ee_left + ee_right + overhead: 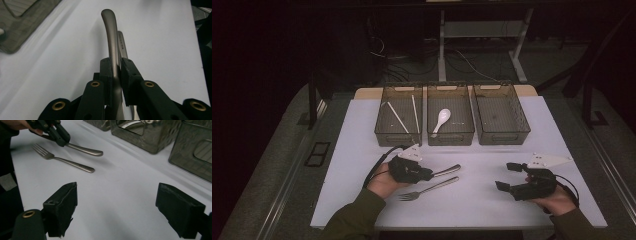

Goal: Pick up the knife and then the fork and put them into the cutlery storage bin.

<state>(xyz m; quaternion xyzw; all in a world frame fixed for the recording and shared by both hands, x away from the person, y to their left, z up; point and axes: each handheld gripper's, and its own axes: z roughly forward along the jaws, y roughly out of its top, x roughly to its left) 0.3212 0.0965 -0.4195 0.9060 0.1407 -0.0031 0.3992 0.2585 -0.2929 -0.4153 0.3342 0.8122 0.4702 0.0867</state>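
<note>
Working end of the metal utensil [446,171] hidden under the left gripper [428,175] (spoon or knife: cannot tell). Utensil's lower handle cut by bottom edge in left gripper view. Engraving on fork [121,43] handle unreadable.

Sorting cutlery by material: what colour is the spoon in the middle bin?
White, clearest in the high view.

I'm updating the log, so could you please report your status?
Left gripper shut on curved steel utensil handle. Right gripper open, idle. Steel fork on table, close beside.

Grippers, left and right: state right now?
Left gripper: closed on a metal utensil handle, raised above the fork.
Right gripper: open, holding nothing.
</note>
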